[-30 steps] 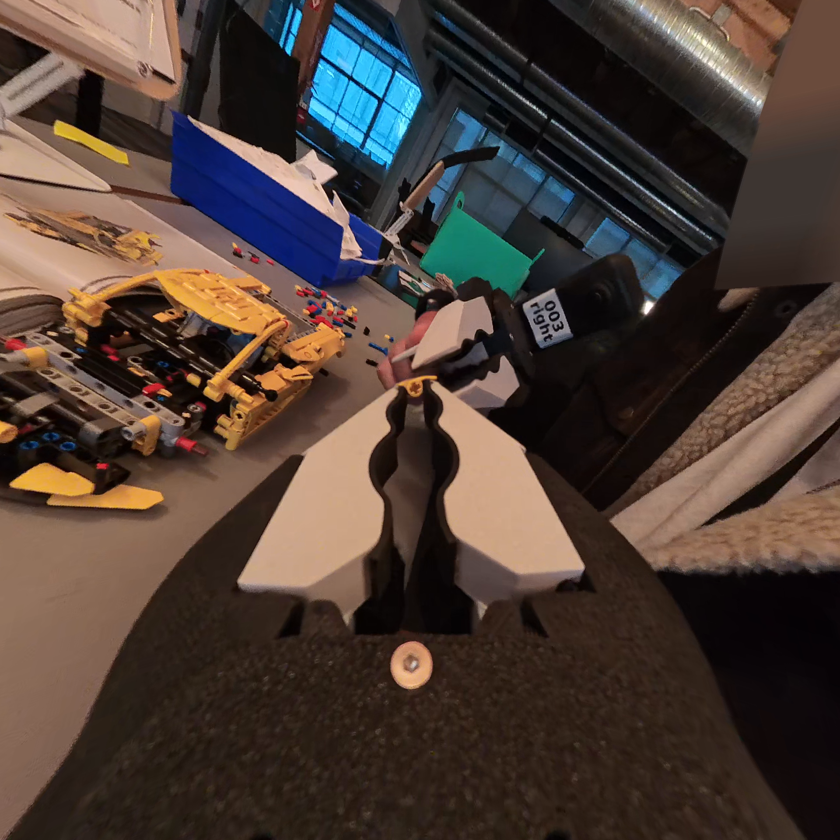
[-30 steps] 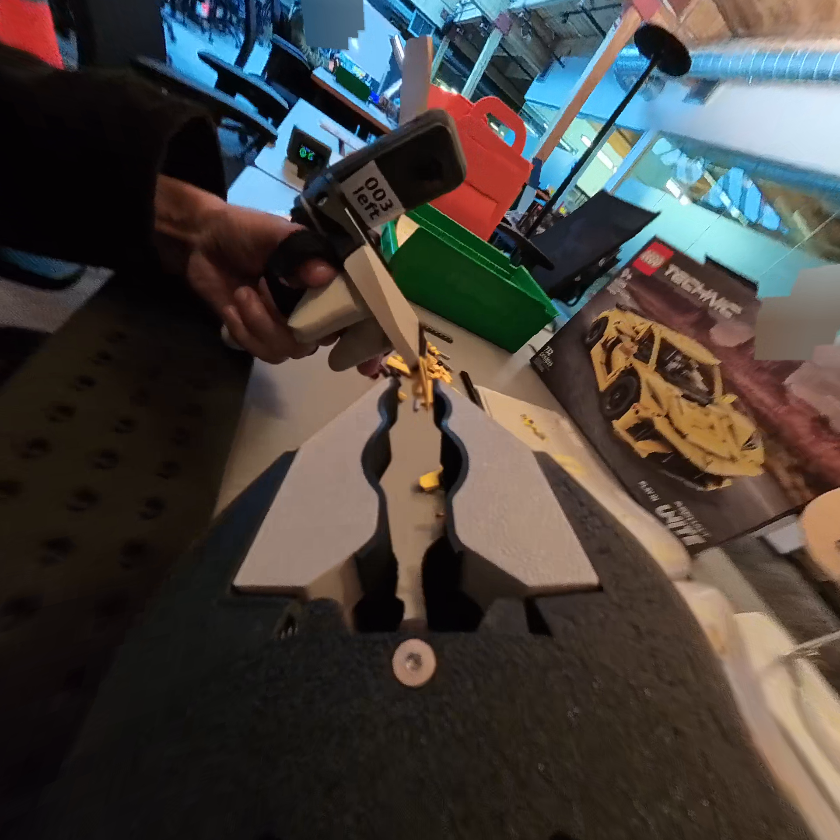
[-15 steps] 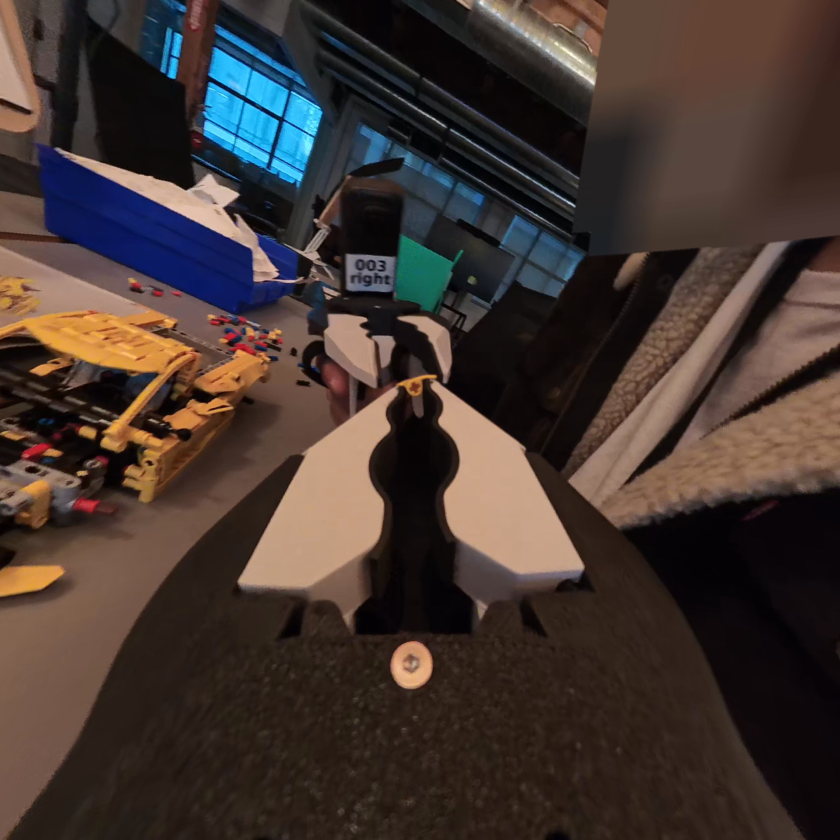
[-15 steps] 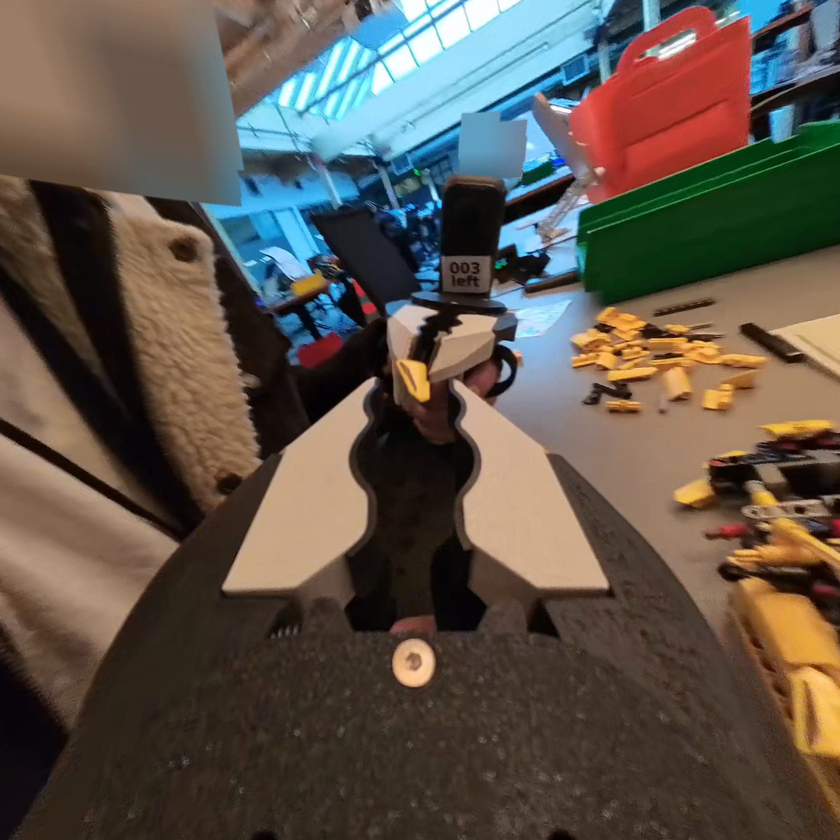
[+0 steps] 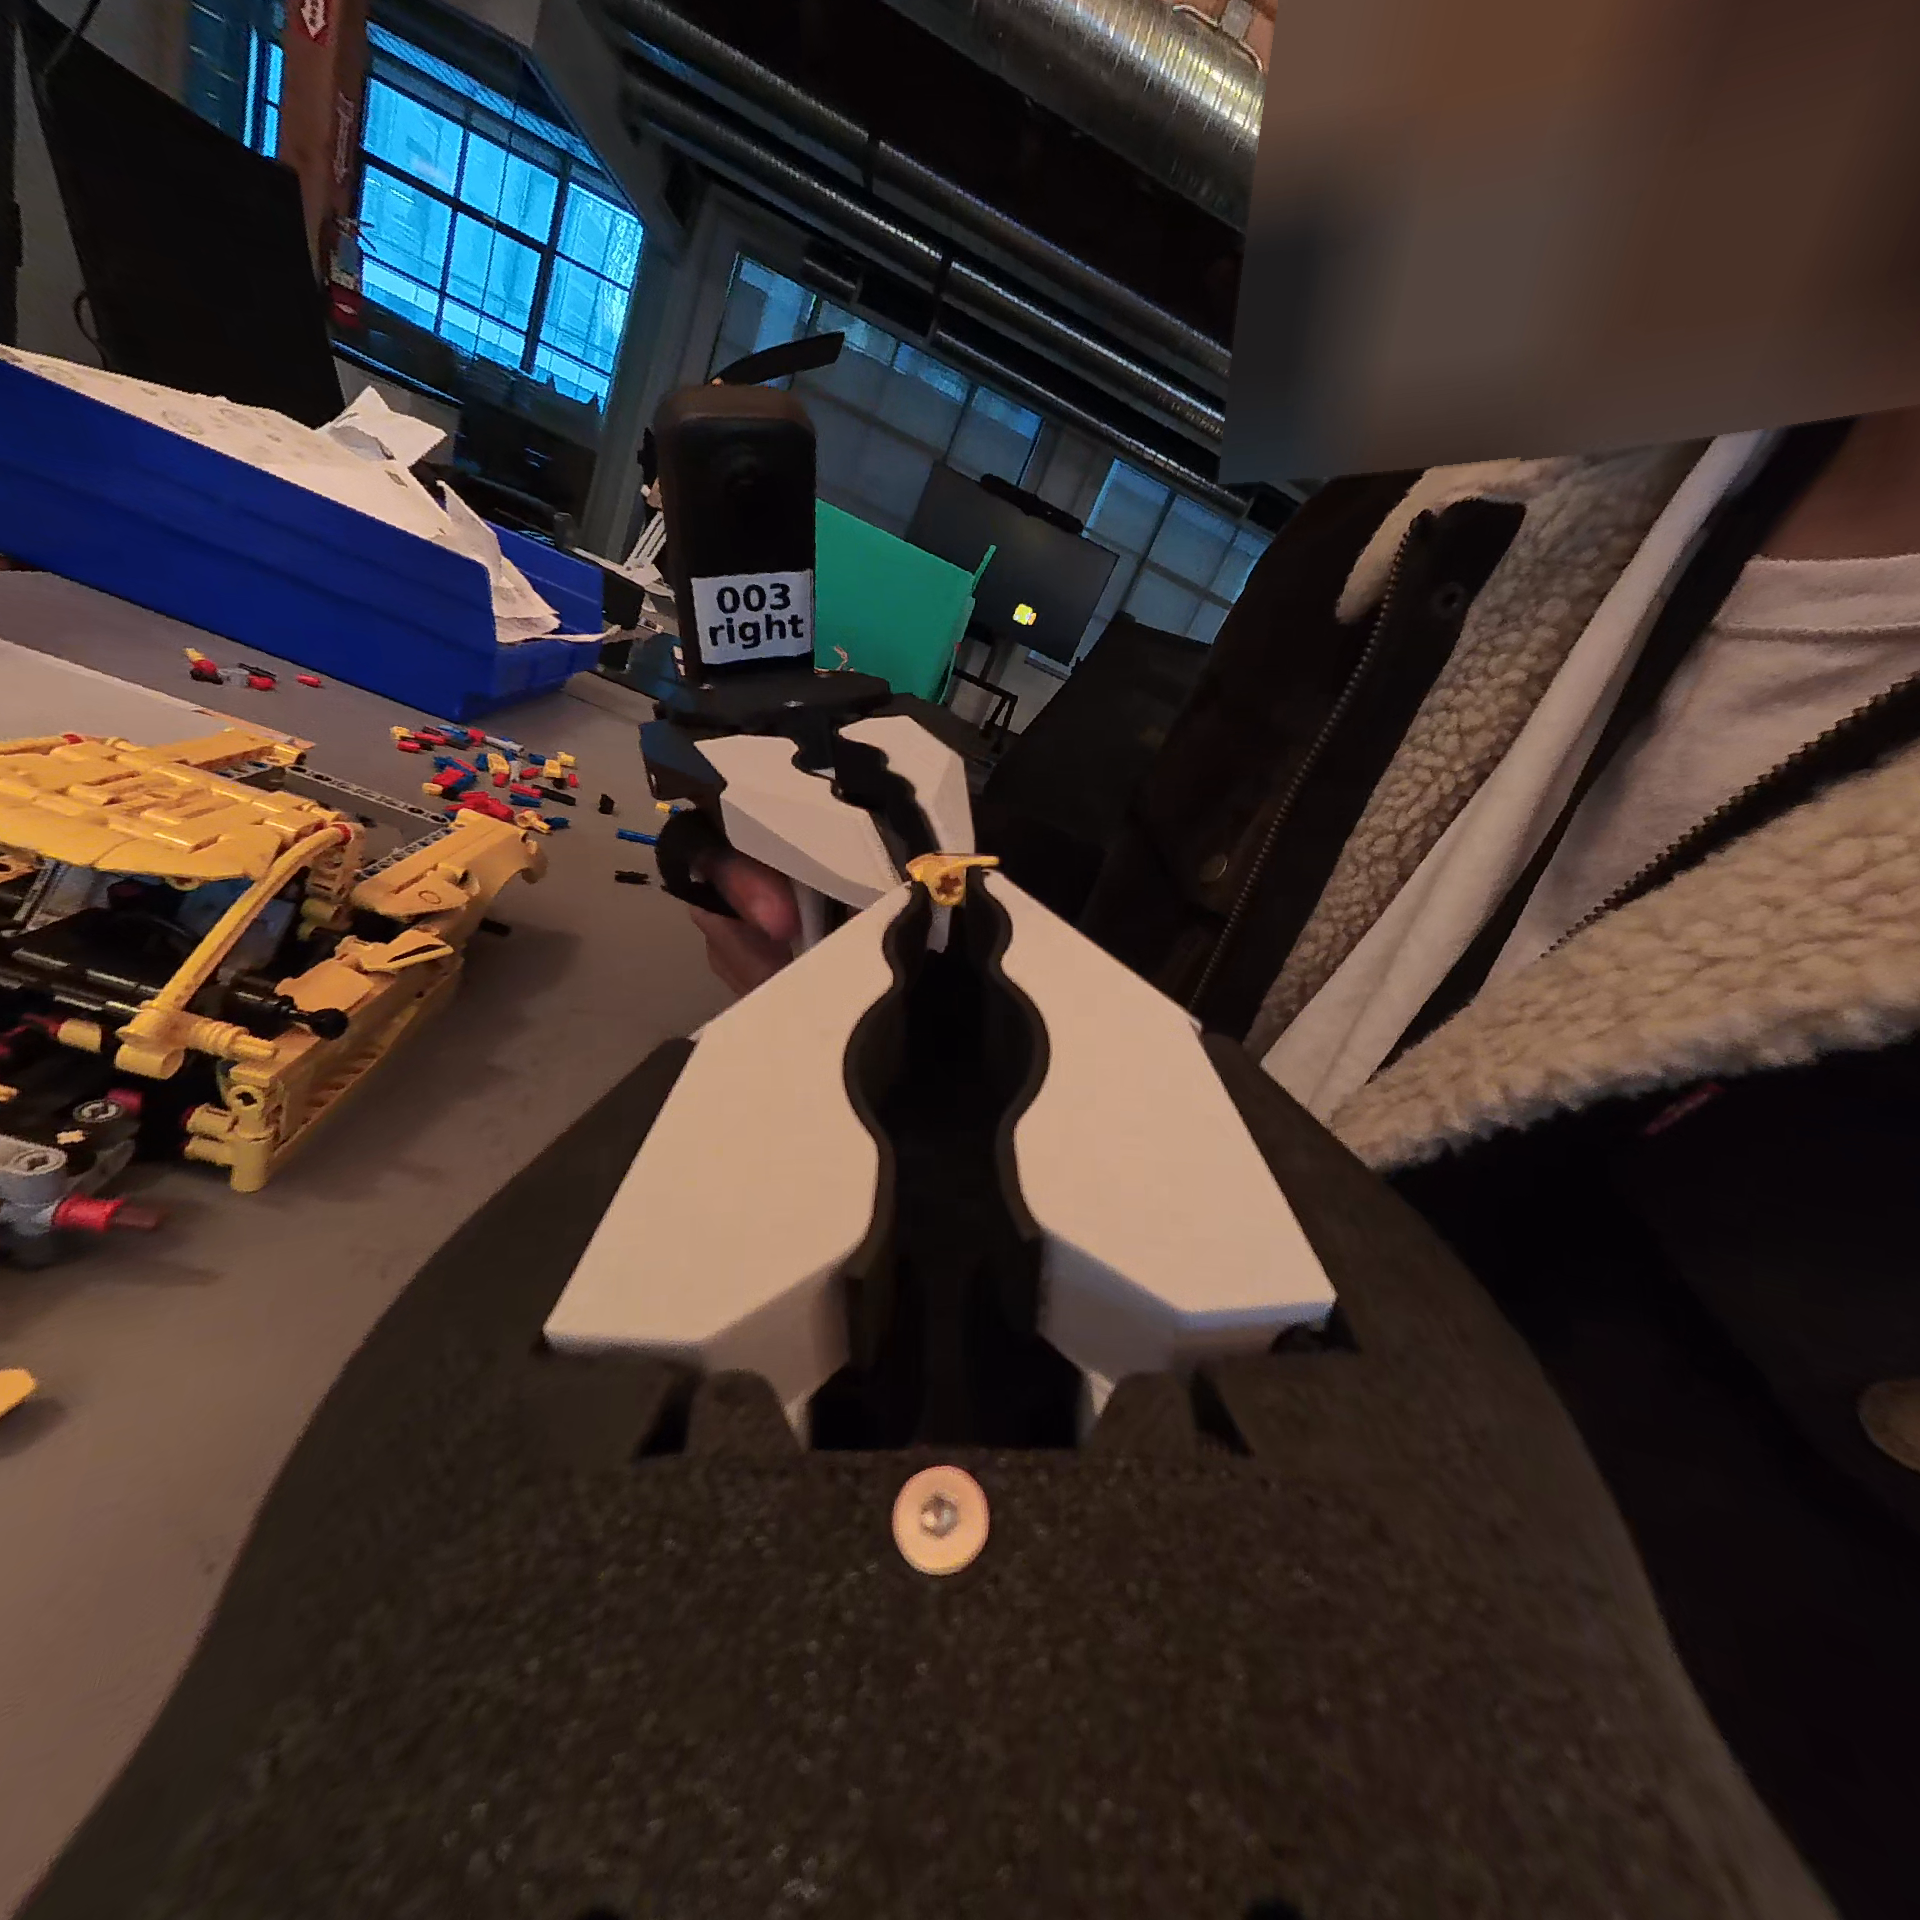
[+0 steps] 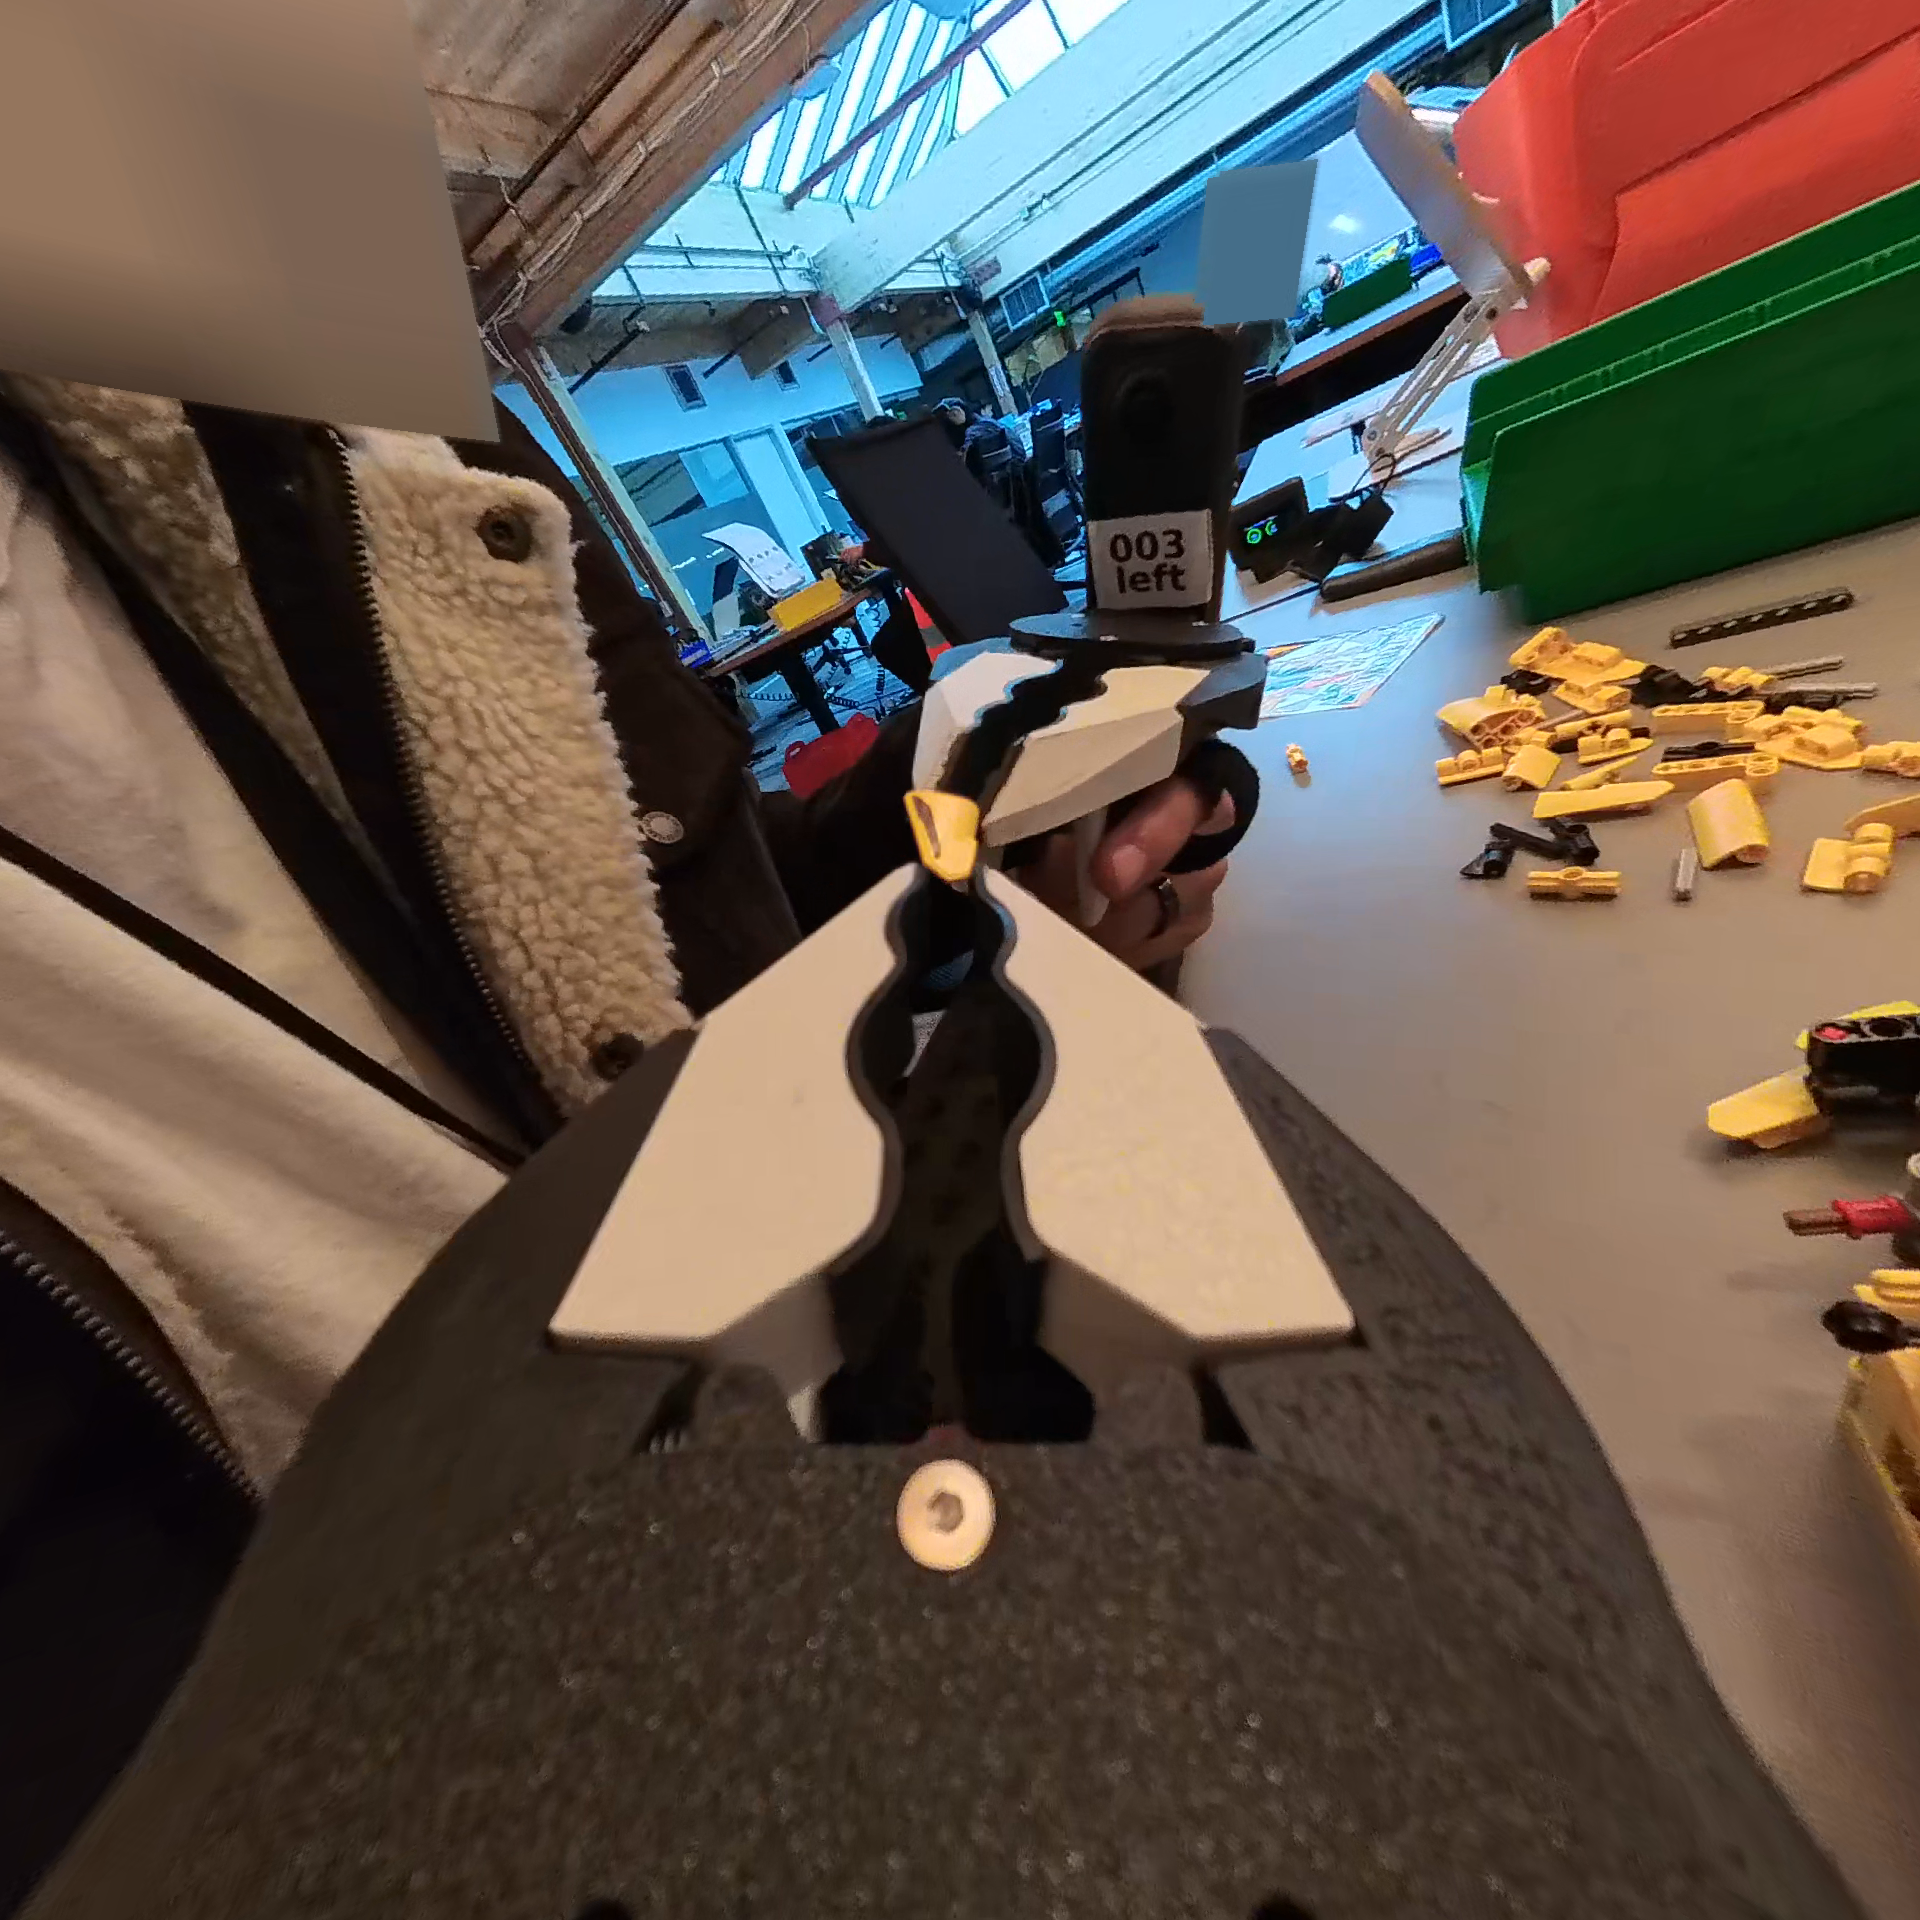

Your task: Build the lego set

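Yellow piece (image 5: 948, 871) pinched in the left gripper (image 5: 951, 883) (tips meeting); right gripper (image 6: 948, 883) closed, apparently empty.

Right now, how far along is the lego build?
Done: the yellow car on the grey table has most of its body built, though its dark frame is still open. In hand: the left gripper is shut on a small yellow piece, tip to tip with the right gripper. Left: a pile of loose yellow parts and small red and blue pins remain unused.
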{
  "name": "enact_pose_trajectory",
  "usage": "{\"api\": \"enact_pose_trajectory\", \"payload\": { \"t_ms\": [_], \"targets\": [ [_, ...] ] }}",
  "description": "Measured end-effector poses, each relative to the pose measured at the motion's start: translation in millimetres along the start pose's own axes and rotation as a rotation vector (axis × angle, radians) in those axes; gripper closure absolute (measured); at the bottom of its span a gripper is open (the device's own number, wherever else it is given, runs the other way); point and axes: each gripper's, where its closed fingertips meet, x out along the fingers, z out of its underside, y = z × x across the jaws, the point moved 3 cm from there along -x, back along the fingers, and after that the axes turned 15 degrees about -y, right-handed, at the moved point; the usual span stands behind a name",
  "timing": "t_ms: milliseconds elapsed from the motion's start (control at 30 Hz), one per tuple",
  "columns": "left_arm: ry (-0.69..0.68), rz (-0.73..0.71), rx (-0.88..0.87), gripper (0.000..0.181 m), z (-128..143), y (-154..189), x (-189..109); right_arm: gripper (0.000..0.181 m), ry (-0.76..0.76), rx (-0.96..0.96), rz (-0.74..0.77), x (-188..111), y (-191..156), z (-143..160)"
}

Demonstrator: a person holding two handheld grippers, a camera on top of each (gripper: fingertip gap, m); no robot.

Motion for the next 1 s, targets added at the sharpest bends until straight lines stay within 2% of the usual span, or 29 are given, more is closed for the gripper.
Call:
{"api": "enact_pose_trajectory", "payload": {
  "t_ms": [300, 467, 700, 867, 1000],
  "targets": [
    [-0.066, -0.074, -0.042, 0.174, 7.8, -11.4, 6.4, 0.181, -0.029, 0.033, 0.031, -3.7, 8.3, 2.6],
    [-0.042, -0.083, -0.057, 0.174, 5.4, -13.9, 2.7, 0.181, -0.052, 0.029, 0.052, -1.9, 10.6, 5.9],
    [-0.021, -0.130, -0.092, 0.176, 4.0, -23.4, -3.6, 0.181, -0.082, 0.021, 0.192, -7.3, 27.6, 10.4],
    [0.000, -0.134, -0.080, 0.181, 2.0, -23.2, -8.2, 0.181, -0.099, 0.010, 0.232, -6.9, 31.6, 13.0],
    [-0.010, -0.210, -0.107, 0.181, 4.1, -32.8, -19.7, 0.181, -0.181, 0.003, 0.373, -21.2, 48.0, 23.9]
  ]
}}
